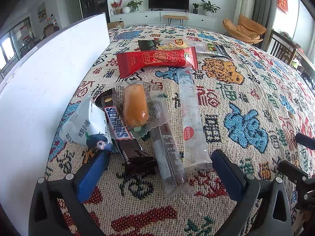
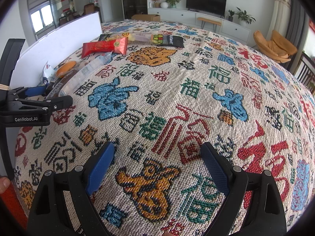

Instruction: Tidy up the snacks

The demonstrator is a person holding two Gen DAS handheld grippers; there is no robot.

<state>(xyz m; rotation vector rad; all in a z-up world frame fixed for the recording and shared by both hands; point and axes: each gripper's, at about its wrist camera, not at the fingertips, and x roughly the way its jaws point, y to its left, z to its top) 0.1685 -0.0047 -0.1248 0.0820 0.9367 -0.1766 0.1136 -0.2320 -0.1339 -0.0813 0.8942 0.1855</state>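
Several snacks lie on the patterned tablecloth. In the left wrist view: a Snickers bar, an orange bun in clear wrap lying over it, a white-blue pouch, a brown stick pack, a long clear-white stick pack, a red packet and dark packets behind. My left gripper is open just short of the stick packs. My right gripper is open and empty over bare cloth; the snacks lie far to its left.
A white box wall stands along the left of the snacks, also in the right wrist view. The left gripper's body shows at the right view's left edge. Chairs and a TV cabinet stand beyond the table.
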